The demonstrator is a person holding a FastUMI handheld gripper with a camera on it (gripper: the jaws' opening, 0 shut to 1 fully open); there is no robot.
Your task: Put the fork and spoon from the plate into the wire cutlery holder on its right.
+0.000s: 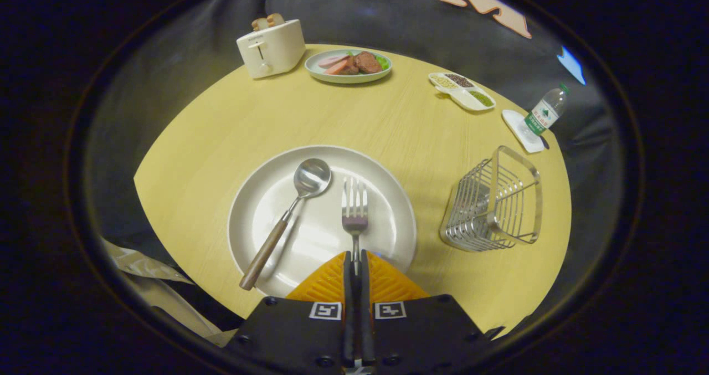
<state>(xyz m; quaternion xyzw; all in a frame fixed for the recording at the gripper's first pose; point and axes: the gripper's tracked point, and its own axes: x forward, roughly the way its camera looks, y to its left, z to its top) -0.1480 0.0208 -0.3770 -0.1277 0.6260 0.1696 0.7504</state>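
Two pieces of cutlery lie on a white plate: a wooden-handled spoon and a fork. The gripper pinches the fork's handle between nearly closed fingers. The wire cutlery holder stands right of the plate

On the table I count two plates, one spoon, one fork, one wire holder, one toaster, one divided dish, one bottle on one coaster, and one gripper, closed on the fork
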